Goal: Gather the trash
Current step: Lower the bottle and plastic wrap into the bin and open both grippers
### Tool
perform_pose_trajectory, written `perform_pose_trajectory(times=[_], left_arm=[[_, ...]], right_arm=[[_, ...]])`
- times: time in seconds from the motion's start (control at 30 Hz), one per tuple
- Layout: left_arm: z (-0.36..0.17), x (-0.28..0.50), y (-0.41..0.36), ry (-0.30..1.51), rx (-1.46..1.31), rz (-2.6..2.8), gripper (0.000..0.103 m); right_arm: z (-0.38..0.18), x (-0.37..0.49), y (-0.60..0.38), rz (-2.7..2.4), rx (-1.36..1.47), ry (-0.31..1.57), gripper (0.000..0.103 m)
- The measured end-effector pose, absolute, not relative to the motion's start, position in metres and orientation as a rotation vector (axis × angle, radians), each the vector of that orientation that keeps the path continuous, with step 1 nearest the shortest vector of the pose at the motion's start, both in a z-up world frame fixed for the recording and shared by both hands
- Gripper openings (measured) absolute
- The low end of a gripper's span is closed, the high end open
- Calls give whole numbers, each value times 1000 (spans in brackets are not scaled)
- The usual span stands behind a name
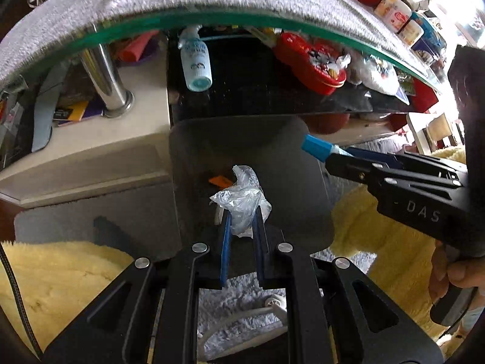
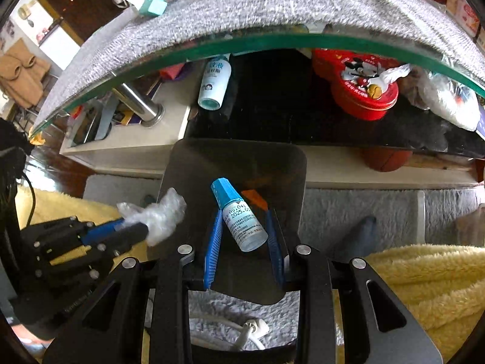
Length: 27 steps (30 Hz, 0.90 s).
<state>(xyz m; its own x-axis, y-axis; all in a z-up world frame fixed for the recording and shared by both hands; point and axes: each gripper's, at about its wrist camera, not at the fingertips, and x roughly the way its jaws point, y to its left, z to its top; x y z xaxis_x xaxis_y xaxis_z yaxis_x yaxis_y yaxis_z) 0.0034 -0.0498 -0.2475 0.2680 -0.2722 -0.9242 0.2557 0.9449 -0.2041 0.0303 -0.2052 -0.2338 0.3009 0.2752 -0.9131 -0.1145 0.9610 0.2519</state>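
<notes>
Plastic wrap (image 1: 242, 203), crumpled and clear, sits pinched between the blue pads of the left gripper (image 1: 242, 221), whose jaws are pressed nearly together on it. The gripper points steeply downward, its fingertips hanging over the open mouth of a dark bin (image 1: 188, 163) directly below and ahead of it. Inside the bin, just beyond the wrap, lies an orange scrap (image 1: 219, 181).

The right gripper (image 2: 245, 227) is tilted down at much the same steep angle and hovers over the same bin (image 2: 182, 163). Its jaws stand a little apart, clamped on a small dropper bottle (image 2: 242, 224) with a blue cap (image 2: 225, 192). The bottle lies slanted across the gap, cap pointing away from the gripper and up to the left, its base toward the right pad. Printed text runs along its white label.

From the left wrist view, the right gripper (image 1: 330, 154) comes in from the right side, the blue cap (image 1: 315, 147) sticking out past its fingertips over the bin's right rim; a hand (image 1: 454, 270) grips its handle at the lower right edge. From the right wrist view, the left gripper (image 2: 142, 227) reaches in from the left, the wrap (image 2: 160, 215) bunched at its tip over the bin's left rim.

Beyond both grippers stands a glass table edge (image 2: 272, 45) covered with a grey cloth (image 2: 272, 6), and on the shelf beneath it lie a white spray bottle (image 2: 215, 82) and a red tin (image 2: 360, 82). Beneath the grippers are a pale shaggy rug (image 2: 348, 212) and a white plug (image 2: 254, 327).
</notes>
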Motion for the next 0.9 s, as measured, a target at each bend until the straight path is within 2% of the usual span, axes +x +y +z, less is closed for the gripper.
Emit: perform_pose_trajectory(times=[0.2, 0.23, 0.3, 0.33, 0.37, 0.43, 0.53, 0.57, 0.63, 0.7, 0.8, 0.9], left_arm=[[-248, 6, -52, 1256, -11, -360, 15], [-248, 6, -52, 1258, -8, -357, 18], [-247, 7, -51, 1257, -2, -353, 31], [-247, 7, -51, 1256, 0, -349, 33], [-247, 8, -51, 1256, 2, -345, 35], [-247, 10, -49, 1258, -2, -343, 36], [-245, 11, -48, 1253, 2, -334, 44], [-243, 12, -47, 1249, 5, -329, 49], [-237, 14, -45, 1232, 10, -323, 58], [-229, 15, -42, 1205, 19, -306, 71], [-217, 17, -37, 1176, 27, -287, 80], [-204, 21, -32, 1150, 30, -272, 81]], right_arm=[[-237, 36, -201, 262, 146, 1250, 32], [-238, 37, -201, 257, 148, 1250, 32], [-238, 39, -202, 251, 148, 1253, 32], [-239, 39, -203, 246, 148, 1253, 34], [-239, 40, -204, 239, 150, 1253, 36], [-238, 41, -207, 229, 156, 1251, 49], [-235, 42, -212, 211, 158, 1240, 60], [-233, 43, -213, 203, 159, 1234, 63], [-227, 44, -218, 184, 167, 1211, 81], [-221, 45, -222, 178, 181, 1196, 88], [-210, 47, -228, 176, 204, 1177, 90], [-195, 48, -231, 177, 206, 1143, 90]])
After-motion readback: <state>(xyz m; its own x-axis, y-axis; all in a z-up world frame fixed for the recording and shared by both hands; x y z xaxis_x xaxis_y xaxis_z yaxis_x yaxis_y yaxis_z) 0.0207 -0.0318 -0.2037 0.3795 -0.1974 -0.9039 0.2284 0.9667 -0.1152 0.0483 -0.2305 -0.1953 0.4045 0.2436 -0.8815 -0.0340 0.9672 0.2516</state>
